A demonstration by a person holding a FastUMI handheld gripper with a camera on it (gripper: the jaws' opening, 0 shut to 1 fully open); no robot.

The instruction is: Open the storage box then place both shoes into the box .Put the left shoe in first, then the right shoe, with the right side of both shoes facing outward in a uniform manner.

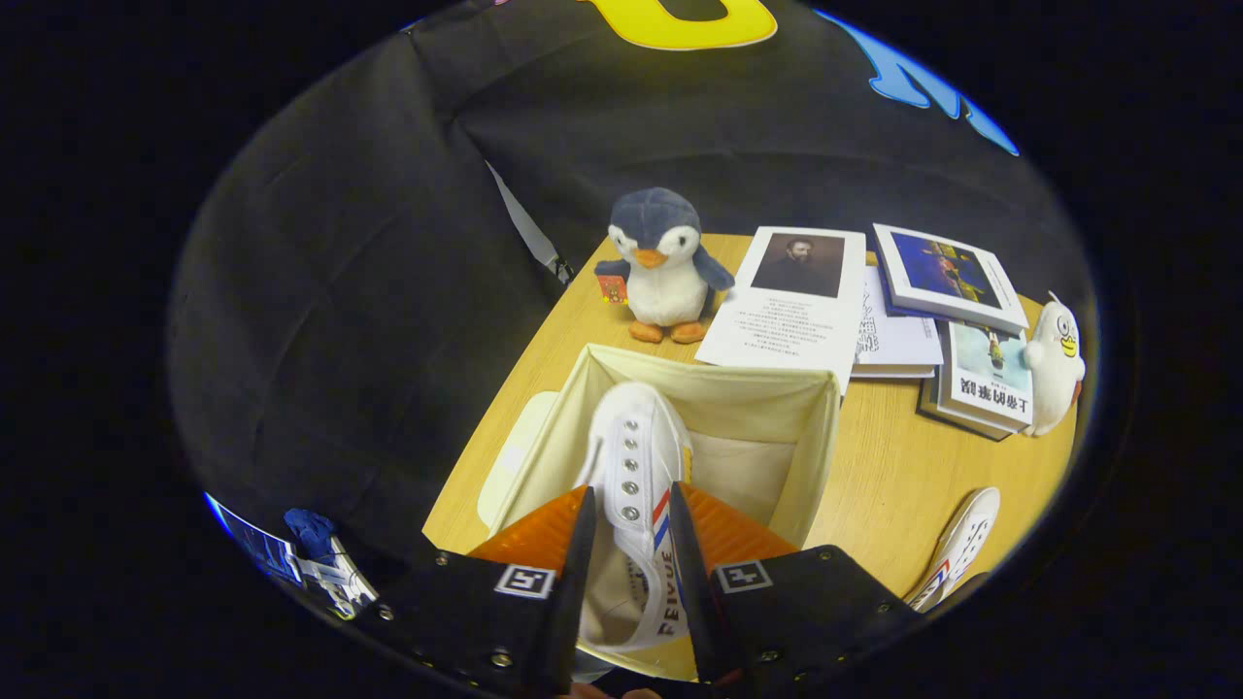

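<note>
My gripper [629, 515] is shut on a white canvas shoe [636, 466] with red and blue stripes on its side, both fingers pressing its upper near the eyelets. The shoe hangs toe-forward over the open cream fabric storage box [821, 427], whose inside shows just ahead of the fingers. The box's lid [510, 456] lies flat on the table against the box's left side. A second white shoe [957, 549] with the same stripes lies on the wooden table [893, 485] to the right of the box, beside my right finger.
A plush penguin [660, 267] stands beyond the box. Right of it lie a printed sheet [791, 311] and a stack of books [957, 320], with a white plush toy [1057, 364] at the far right. The table's left edge drops off beside the lid.
</note>
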